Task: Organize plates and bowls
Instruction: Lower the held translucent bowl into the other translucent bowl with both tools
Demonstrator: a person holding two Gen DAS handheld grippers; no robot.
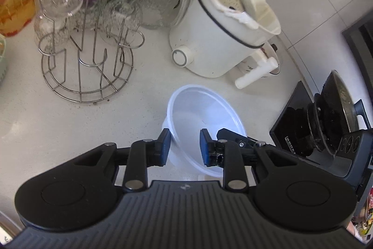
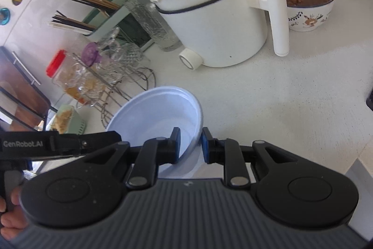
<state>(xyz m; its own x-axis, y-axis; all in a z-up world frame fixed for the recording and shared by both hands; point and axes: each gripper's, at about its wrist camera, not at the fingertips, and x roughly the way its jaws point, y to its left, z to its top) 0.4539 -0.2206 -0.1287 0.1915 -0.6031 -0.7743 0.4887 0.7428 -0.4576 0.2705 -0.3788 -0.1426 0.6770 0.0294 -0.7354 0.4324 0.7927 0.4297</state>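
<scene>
White counter [image 1: 139, 109] is cluttered: glass rack, white appliance. I'm pinching the pale plastic bowl [image 1: 205, 113] by opposite rims, left claw [image 1: 185, 146] and right claw [image 2: 191, 144] both clamped on it, just beside the appliance. Looks light, thin, flexy, slippery; gripping the rim seems safest

A white kettle [image 1: 216, 39] is seen beside a wire rack [image 1: 87, 67] of upturned glasses; chopsticks [image 2: 93, 1] are stored behind.

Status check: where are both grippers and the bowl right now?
Left gripper and right gripper both clamped on pale blue bowl, opposite rims. White appliance and wire glass rack close behind.
</scene>
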